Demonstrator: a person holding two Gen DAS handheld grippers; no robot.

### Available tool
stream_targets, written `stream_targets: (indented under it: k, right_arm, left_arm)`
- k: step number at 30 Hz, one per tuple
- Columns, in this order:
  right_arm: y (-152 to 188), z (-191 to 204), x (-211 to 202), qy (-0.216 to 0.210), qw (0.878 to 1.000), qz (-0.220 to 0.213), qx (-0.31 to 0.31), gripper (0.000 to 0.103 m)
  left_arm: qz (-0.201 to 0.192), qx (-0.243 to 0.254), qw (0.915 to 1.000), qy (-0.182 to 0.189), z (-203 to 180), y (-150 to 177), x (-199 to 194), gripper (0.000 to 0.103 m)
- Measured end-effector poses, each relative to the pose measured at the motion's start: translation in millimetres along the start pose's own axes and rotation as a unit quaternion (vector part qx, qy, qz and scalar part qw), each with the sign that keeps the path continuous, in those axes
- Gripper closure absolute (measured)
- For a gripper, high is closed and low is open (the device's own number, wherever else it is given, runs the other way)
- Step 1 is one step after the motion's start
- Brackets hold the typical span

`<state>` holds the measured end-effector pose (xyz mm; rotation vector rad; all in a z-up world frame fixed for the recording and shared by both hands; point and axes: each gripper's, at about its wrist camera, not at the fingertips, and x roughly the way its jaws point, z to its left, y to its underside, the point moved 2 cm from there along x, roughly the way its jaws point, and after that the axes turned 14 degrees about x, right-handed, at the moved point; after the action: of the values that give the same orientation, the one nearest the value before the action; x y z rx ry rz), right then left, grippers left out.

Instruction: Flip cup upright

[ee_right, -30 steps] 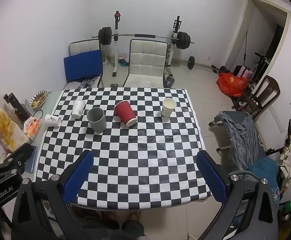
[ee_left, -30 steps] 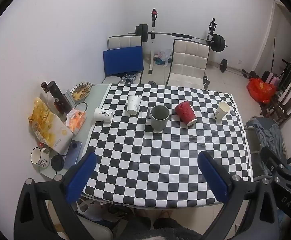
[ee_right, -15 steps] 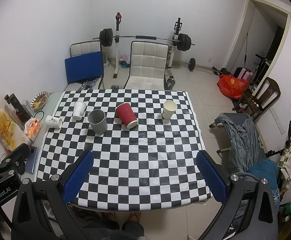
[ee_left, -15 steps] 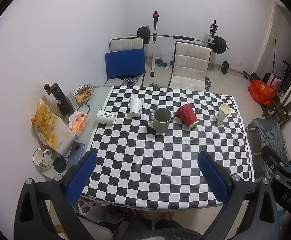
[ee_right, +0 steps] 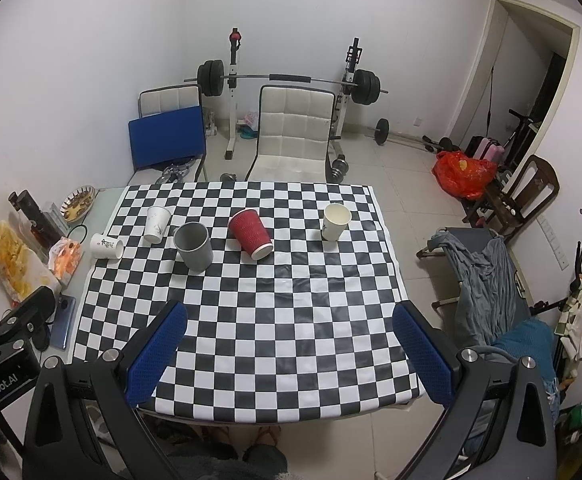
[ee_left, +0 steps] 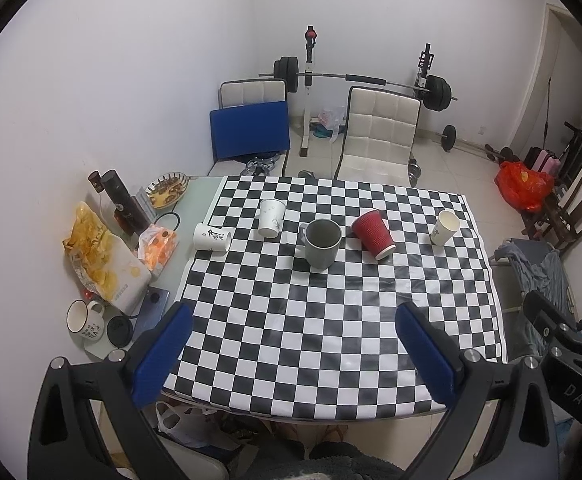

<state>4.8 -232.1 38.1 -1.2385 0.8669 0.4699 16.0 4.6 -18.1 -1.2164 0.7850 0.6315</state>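
Both the left gripper (ee_left: 291,336) and right gripper (ee_right: 289,332) hang high over the table (ee_right: 251,320), jaws wide.

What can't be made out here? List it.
- Print on the tipped white cup: too small to read in either view.
- Handle of the grey mug: hidden behind the mug's body in the right view.
- Red cup: its mouth faces away, so the inside is unseen.
- Table legs: covered by the checkered cloth.
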Motion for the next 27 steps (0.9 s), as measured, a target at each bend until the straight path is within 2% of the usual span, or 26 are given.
stream_targets:
  k: [12,18,27]
  right_arm:
    - [0,-2,-4,-0.001,1.0,-0.002,0.001,0.0]
    - [2,-3,-7,-0.002,1.0,-0.002,0.002,0.0]
    - [2,-3,-9,-0.003,1.0,-0.003,0.001,0.0]
  left_arm:
    - [-0.002,-0.002,1.0,-0.001,3,-3,-7,0.0]
    - [-0.006,-0.004,1.0,-0.003,8,-22,-21,0.0]
    - [-0.007,-0.002,1.0,-0.004,8,-23,-22,0.0]
